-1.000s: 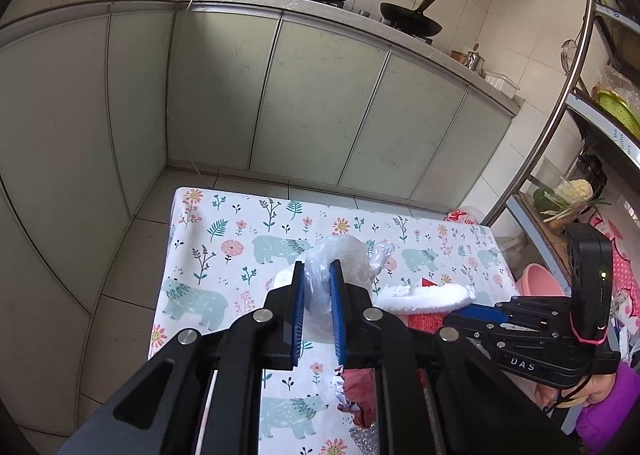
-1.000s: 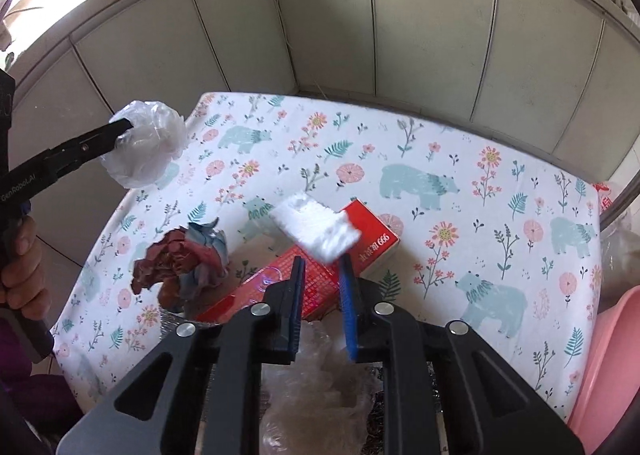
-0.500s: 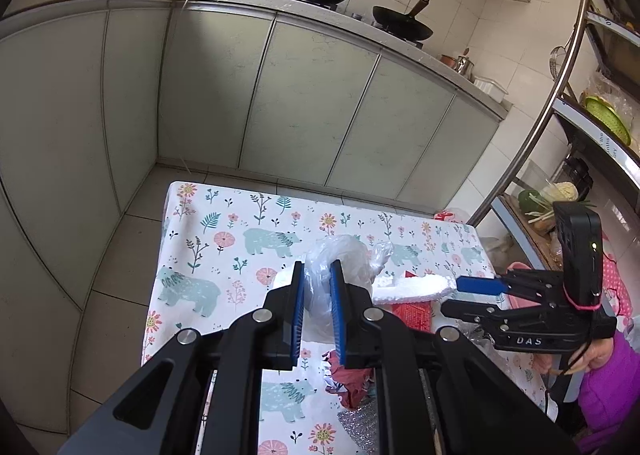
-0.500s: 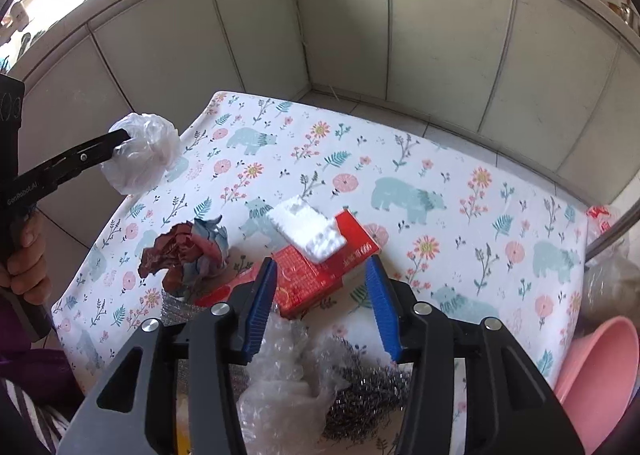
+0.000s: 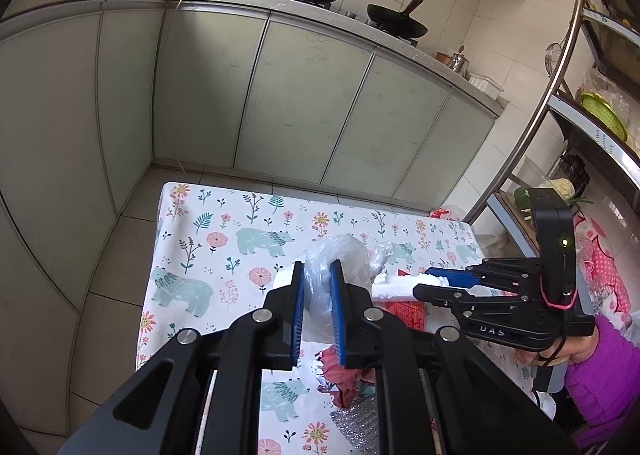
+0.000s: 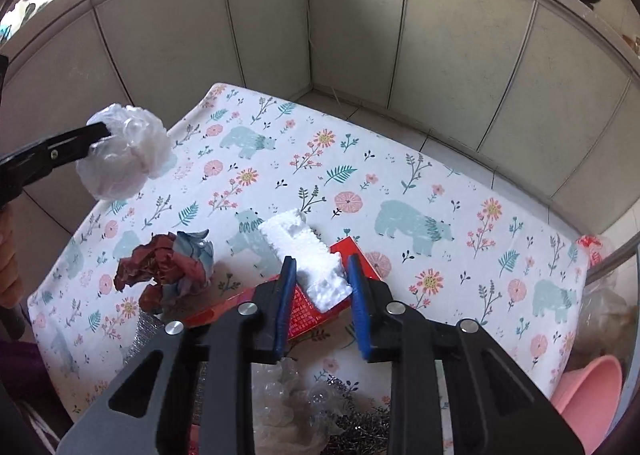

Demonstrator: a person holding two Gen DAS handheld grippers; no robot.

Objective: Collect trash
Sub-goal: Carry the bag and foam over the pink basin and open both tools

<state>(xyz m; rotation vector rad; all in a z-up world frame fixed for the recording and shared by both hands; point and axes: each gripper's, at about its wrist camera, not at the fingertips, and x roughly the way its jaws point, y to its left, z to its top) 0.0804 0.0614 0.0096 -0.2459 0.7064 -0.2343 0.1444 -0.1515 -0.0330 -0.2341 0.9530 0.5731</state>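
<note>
My left gripper (image 5: 316, 267) is shut on a crumpled clear plastic bag (image 5: 348, 255) and holds it above the table; the right wrist view shows that bag (image 6: 128, 151) at the left gripper's tip (image 6: 102, 133). My right gripper (image 6: 320, 260) points down at a white foam piece (image 6: 296, 239) lying on a red box (image 6: 304, 311). Its jaws are closing, the foam's near end is between them, and both pads touch its sides. In the left wrist view the right gripper (image 5: 430, 279) has the foam piece (image 5: 394, 289) at its tips.
The table wears a bear-and-flower cloth (image 6: 400, 175). A crumpled red and blue paper (image 6: 168, 271), bubble wrap (image 6: 288, 407) and steel wool (image 6: 360, 427) lie near the front. A pink basin (image 6: 588, 395) sits right of the table; a metal rack (image 5: 532, 127) stands beyond.
The right gripper held the foam up, opened and let it rest on the red box, then closed around it again. The left gripper kept still with the bag.
</note>
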